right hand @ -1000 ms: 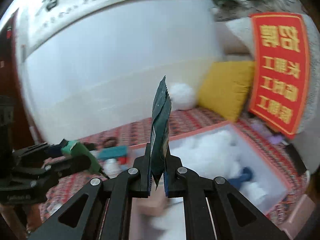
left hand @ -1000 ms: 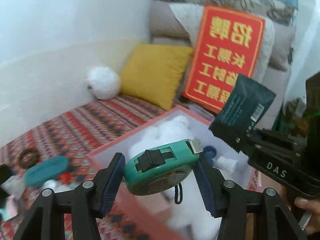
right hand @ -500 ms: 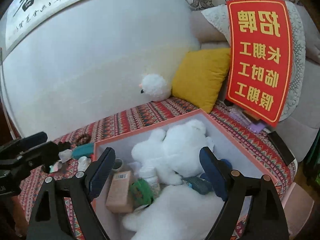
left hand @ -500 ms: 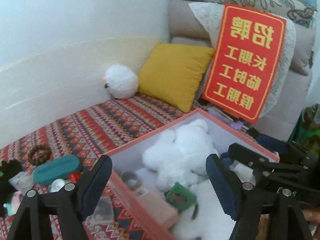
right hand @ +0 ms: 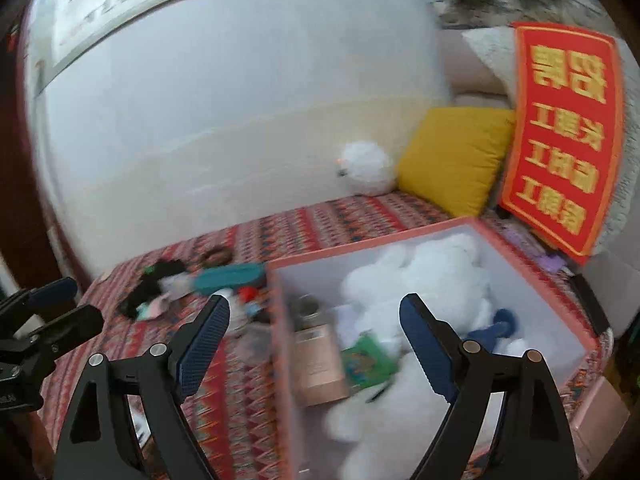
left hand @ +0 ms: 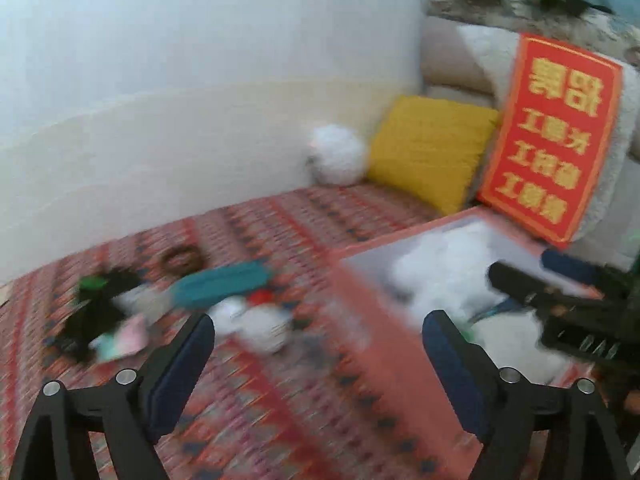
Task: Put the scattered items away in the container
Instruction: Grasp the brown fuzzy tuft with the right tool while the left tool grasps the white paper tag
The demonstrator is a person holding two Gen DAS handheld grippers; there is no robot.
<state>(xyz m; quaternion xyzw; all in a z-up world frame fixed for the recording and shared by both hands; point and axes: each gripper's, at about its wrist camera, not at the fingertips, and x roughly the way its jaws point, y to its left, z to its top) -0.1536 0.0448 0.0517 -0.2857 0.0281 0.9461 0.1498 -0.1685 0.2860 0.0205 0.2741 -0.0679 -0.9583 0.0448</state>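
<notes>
Both claws, left (left hand: 316, 344) and right (right hand: 314, 328), gape wide and empty. A fluffy white plush (right hand: 420, 280) fills the pink box (right hand: 280, 320). A teal oval case (right hand: 228, 276) lies on the woven patterned cloth (right hand: 320, 220).

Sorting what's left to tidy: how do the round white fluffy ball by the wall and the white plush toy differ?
The fluffy ball sits on the patterned cover by the wall; the plush toy lies inside the pink box. The ball is round and compact; the toy is larger and sprawling. Both are white and fluffy.

Left tongs (left hand: 318, 342) spread empty, pink box (left hand: 384, 312) blurred
</notes>
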